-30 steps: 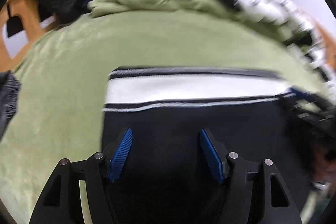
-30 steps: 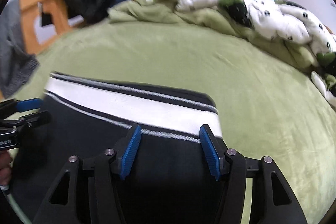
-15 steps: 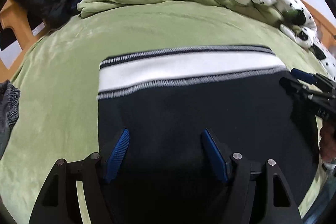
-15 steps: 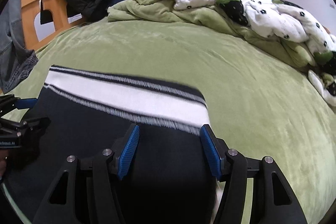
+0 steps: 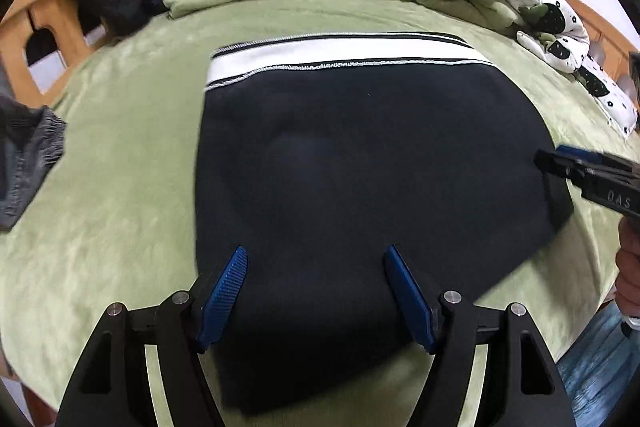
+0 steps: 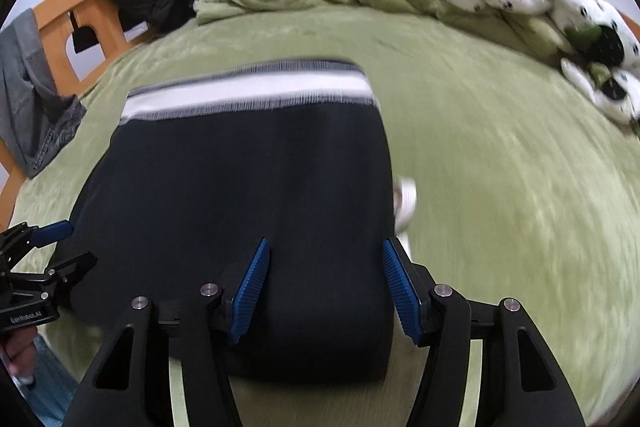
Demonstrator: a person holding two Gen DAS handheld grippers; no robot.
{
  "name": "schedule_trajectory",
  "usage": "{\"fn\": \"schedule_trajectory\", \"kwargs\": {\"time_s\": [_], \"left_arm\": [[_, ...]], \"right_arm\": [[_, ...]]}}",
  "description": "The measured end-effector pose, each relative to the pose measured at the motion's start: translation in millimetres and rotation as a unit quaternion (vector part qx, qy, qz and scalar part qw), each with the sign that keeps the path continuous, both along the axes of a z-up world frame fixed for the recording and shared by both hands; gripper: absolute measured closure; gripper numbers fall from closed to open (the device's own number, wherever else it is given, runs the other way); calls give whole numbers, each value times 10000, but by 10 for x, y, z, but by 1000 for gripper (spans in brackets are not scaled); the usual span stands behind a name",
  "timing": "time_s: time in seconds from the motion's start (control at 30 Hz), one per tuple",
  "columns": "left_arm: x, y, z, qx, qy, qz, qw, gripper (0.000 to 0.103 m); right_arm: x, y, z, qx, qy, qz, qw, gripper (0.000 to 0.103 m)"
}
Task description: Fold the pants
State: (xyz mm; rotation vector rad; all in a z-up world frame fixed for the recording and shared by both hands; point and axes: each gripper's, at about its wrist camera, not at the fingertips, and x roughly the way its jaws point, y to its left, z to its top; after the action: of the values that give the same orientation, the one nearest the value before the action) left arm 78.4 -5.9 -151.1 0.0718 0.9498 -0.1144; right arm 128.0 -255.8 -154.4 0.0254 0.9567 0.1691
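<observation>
- Two grippers hover over one folded bundle; compared with a second ago, both wrist views show far more of the dark pants (image 5: 360,167) and of the green bedspread (image 5: 120,187) around them, so both tools have backed away toward the near edge of the bed.
- At 9 o'clock in the left wrist view, a grey garment (image 5: 24,163) lies on the bedspread edge, well apart from the pants.
- At 6 o'clock there, the left gripper (image 5: 316,291) has its jaws easing wider; dark cloth shows between the blue pads (image 5: 224,291), yet neither pad presses on it.
- At the centre, the pants lie flat as a compact dark block, the white striped waistband (image 5: 340,57) at 12 o'clock, which now sits farther up the frame than half a second ago.
- At 3 o'clock, the right gripper (image 6: 324,287) stands spread in its own view, fabric beneath it, pinching nothing.
- Just right of the bundle in the right wrist view, a small white scrap (image 6: 404,203) pokes out; blur hides what it is.
- My reading: the fold in hand looks finished and released, and either one more fold or nothing remains.
- No container shows in either view; the bed alone bears the pants.
</observation>
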Motion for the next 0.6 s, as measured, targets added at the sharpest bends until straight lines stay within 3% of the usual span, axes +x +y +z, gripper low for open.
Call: {"fn": "schedule_trajectory", "kwargs": {"time_s": [0.13, 0.27, 0.5, 0.6], "left_arm": [[-269, 122, 64, -197, 22, 199, 9996, 29], [-580, 225, 223, -464, -113, 310, 9984, 29], [-1112, 317, 647, -645, -960, 464, 9922, 26], [-1230, 321, 753, -748, -1066, 443, 9905, 25]], "right_arm": [[-390, -20, 6, 54, 79, -97, 9999, 44], [-733, -33, 220, -40, -272, -155, 9995, 44], [-1229, -79, 712, -14, -838, -534, 9950, 43], [-1385, -111, 844, 151, -898, -605, 9940, 43]]}}
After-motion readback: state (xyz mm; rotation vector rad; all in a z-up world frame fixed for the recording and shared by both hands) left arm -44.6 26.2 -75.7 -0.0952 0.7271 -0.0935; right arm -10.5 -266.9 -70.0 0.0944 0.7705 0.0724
